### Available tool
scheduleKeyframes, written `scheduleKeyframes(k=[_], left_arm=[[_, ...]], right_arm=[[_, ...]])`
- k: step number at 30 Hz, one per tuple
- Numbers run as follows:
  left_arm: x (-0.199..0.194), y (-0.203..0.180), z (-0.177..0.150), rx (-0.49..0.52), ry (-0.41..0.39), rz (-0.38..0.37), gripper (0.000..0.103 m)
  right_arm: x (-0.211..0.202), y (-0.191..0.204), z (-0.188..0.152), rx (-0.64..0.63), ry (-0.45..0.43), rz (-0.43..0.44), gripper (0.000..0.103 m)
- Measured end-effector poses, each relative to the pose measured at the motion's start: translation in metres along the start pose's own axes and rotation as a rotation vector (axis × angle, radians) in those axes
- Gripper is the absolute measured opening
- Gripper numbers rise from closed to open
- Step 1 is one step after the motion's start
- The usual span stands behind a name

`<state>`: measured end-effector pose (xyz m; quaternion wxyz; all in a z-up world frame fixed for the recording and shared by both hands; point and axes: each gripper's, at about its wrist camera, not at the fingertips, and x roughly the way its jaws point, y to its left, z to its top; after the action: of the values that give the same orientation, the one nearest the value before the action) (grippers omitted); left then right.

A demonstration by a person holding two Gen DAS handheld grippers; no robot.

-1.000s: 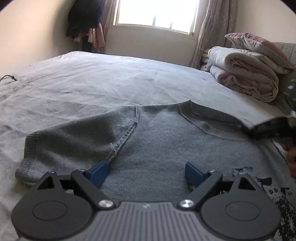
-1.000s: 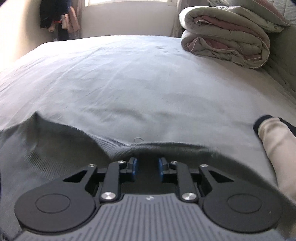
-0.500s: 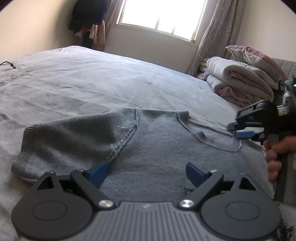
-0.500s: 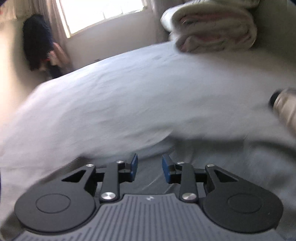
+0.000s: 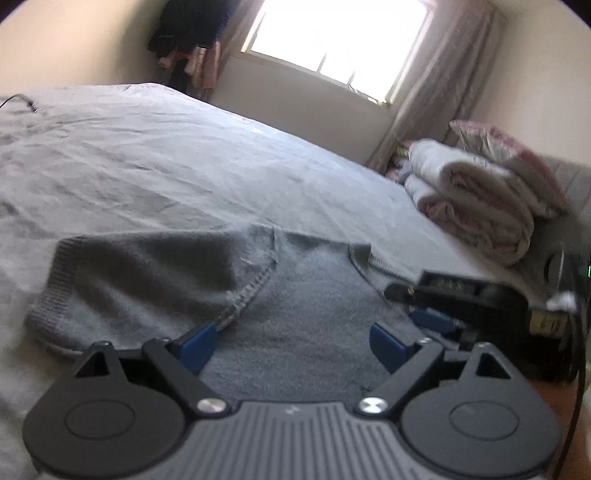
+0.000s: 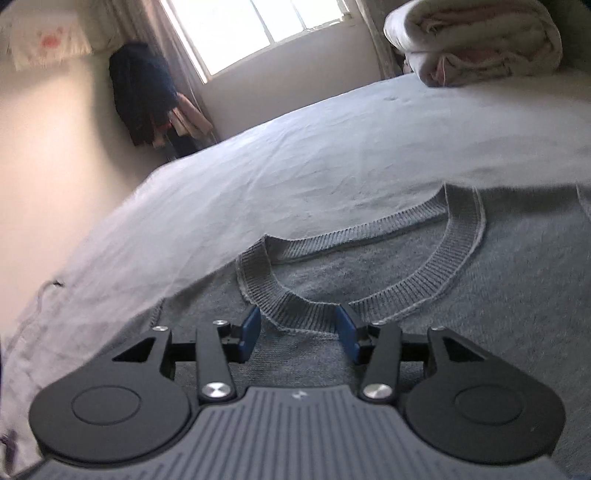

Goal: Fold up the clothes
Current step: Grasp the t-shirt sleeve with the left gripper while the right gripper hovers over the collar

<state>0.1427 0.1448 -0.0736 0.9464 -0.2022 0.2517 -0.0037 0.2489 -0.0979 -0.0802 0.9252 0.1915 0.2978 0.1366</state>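
A grey knit sweater [image 5: 314, 295] lies flat on the bed, its left sleeve folded in with the ribbed cuff at the left. My left gripper [image 5: 291, 343] hovers open just above the sweater's chest, one pad by the shoulder seam. In the same view my right gripper [image 5: 436, 314] sits close on the right, at the neckline. In the right wrist view the right gripper [image 6: 299, 328] is open low over the sweater [image 6: 480, 295], with the front of the ribbed collar [image 6: 424, 273] lying flat between its blue pads.
The pale grey bed sheet [image 5: 147, 155] stretches far beyond the sweater. A folded duvet [image 5: 469, 199] is stacked at the bed's right end. Dark clothes [image 5: 192, 33] hang by the window. A thin cable [image 5: 22, 101] lies at the bed's far left.
My right gripper let go of the sweater's edge, swung left to the collar and opened wider. My left gripper stayed open over the chest and tilted.
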Motion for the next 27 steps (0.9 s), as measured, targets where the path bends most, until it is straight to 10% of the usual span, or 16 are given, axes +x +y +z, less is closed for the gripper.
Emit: scheduleKeyframes(k=[8, 14, 18, 23, 27], left_arm=[[-0.050, 0.048, 0.055, -0.135, -0.084, 0.146, 0.087], [-0.035, 0.106, 0.077, -0.338, 0.075, 0.260, 0.083], [-0.021, 0.119, 0.068, -0.452, 0.110, 0.247, 0.071], [-0.005, 0.103, 0.060, -0.445, 0.154, 0.061, 0.019], [-0.004, 0.063, 0.054, -0.190, 0.160, -0.050, 0.015]], right_arm=[[-0.008, -0.016, 0.010, 0.153, 0.039, 0.079, 0.051], [-0.019, -0.009, 0.015, 0.164, 0.033, 0.141, 0.051], [-0.019, 0.001, 0.012, 0.144, 0.052, 0.164, 0.052], [-0.018, 0.011, 0.009, 0.121, 0.076, 0.192, 0.051], [-0.017, 0.014, 0.006, 0.101, 0.097, 0.218, 0.052]])
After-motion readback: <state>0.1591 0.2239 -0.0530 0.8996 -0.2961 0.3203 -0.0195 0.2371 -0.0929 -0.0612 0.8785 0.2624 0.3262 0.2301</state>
